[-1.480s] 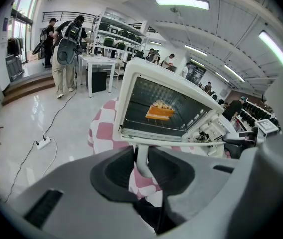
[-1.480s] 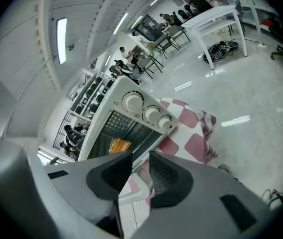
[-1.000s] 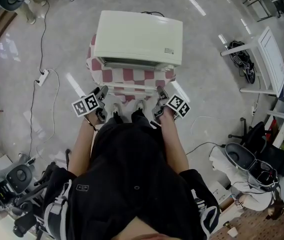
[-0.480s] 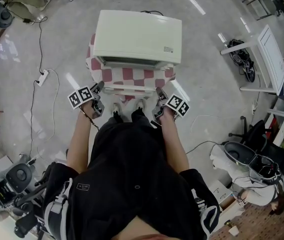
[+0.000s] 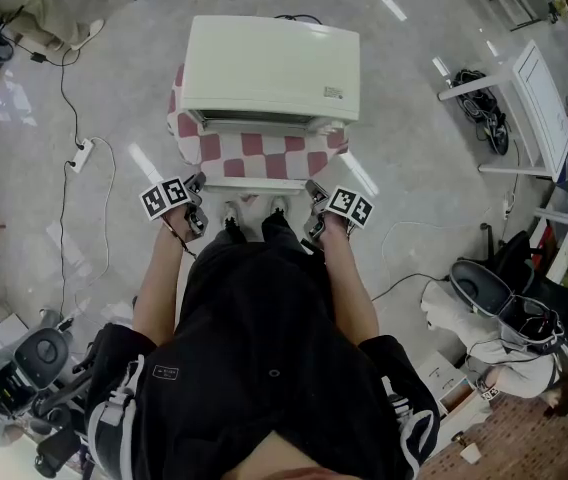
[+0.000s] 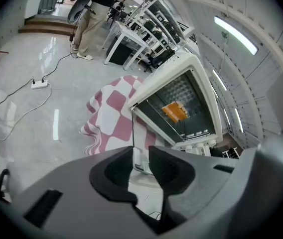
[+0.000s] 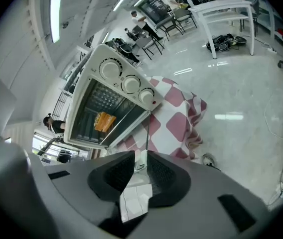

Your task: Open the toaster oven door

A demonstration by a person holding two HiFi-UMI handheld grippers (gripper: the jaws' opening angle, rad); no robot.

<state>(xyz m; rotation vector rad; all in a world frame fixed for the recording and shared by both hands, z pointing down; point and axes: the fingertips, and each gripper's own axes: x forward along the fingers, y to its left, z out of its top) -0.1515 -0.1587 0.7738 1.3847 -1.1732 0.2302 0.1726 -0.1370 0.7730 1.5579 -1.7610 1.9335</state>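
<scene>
**Both grippers closing on the lowered door's handle**

The cream metal toaster oven sits on a red-and-white checked cloth, its door apparently swung down. Fingers of the left gripper and right gripper are closing on the ends of the pale bar door handle. The handle is likely rigid and smooth, so grip both ends evenly.

Cream-white boxy toaster oven on a red-and-white checked cloth, three round knobs down its right side, glass door swung down about level, white door handle along its front edge, orange item on the rack inside.
</scene>
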